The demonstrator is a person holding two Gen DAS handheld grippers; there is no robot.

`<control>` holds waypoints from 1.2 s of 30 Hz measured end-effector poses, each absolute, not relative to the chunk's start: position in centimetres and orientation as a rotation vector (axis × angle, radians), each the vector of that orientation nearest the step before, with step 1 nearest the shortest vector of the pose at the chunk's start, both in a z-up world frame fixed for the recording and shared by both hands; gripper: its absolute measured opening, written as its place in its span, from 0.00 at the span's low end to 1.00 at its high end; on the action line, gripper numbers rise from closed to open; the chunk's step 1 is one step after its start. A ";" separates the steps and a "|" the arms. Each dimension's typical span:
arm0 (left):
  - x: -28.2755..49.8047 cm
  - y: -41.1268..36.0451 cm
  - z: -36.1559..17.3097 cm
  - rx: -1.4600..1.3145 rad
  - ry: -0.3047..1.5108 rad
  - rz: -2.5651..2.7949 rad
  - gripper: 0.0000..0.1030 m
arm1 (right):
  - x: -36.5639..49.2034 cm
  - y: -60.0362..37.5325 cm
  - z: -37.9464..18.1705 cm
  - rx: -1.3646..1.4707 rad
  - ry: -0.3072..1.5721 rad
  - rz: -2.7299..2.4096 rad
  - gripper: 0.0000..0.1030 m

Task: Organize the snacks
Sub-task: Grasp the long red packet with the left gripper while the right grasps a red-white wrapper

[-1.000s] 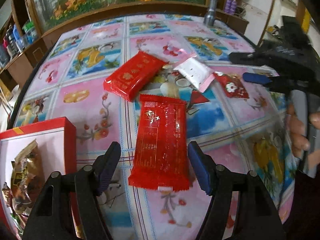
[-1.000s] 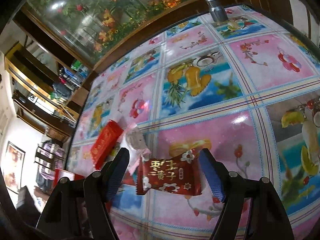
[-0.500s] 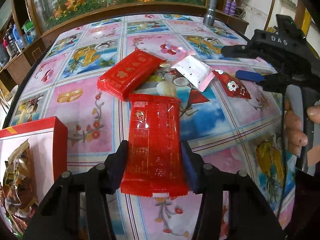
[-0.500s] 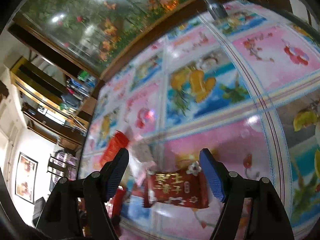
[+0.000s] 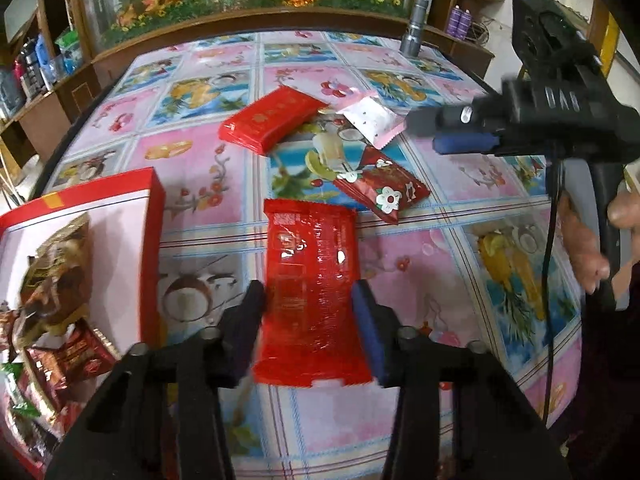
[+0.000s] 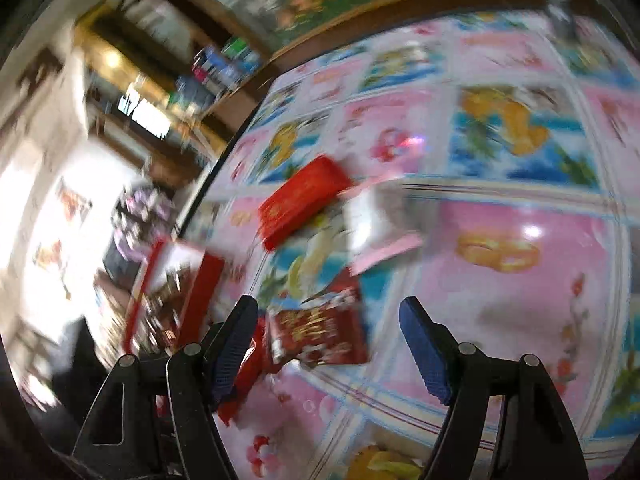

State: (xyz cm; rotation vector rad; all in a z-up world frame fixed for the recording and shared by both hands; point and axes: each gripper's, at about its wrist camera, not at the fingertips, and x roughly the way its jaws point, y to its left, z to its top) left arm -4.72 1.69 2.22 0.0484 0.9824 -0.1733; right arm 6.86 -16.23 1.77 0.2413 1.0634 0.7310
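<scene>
Red box (image 5: 154, 216) of snacks sits off to the left gripper's (image 5: 310, 312) left, its jaws have just been closing and now pinch the long red wrapper (image 5: 312, 280) between them, while the right gripper (image 6: 326, 344) hangs wide open over the small flowered packet (image 6: 320, 330).

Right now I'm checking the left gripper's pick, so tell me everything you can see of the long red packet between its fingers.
The long red packet is a glossy, crinkled plastic wrapper, rectangular, with faint printed text and crimped ends. It lies lengthwise, pointing away from the camera over the flowered tablecloth. The left gripper has just been closing on it, and its pads press the two long edges near the packet's nearer half. The far end is free, close to a smaller flowered red packet.
</scene>
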 end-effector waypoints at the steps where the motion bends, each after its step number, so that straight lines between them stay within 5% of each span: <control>1: -4.9 1.7 2.3 0.049 0.982 -0.172 0.36 | 6.0 -14.9 2.0 0.166 1.044 0.754 0.73; 9: -5.4 1.8 2.2 0.054 0.988 -0.158 0.37 | 4.5 -11.6 0.2 -0.043 1.080 0.682 0.72; 21: -5.0 0.6 0.6 0.097 1.021 -0.159 0.59 | 4.3 -10.2 -0.7 -0.229 0.980 0.534 0.74; 24: -5.0 0.4 0.7 0.091 1.004 -0.166 0.59 | 4.6 -10.5 -0.6 -0.205 0.964 0.520 0.65; 28: -5.0 0.7 0.8 0.091 0.983 -0.161 0.50 | 4.9 -10.9 -0.3 -0.156 0.966 0.534 0.32; 36: -5.2 1.0 0.8 0.068 0.966 -0.166 0.47 | 5.3 -11.7 -0.2 -0.096 0.985 0.531 0.27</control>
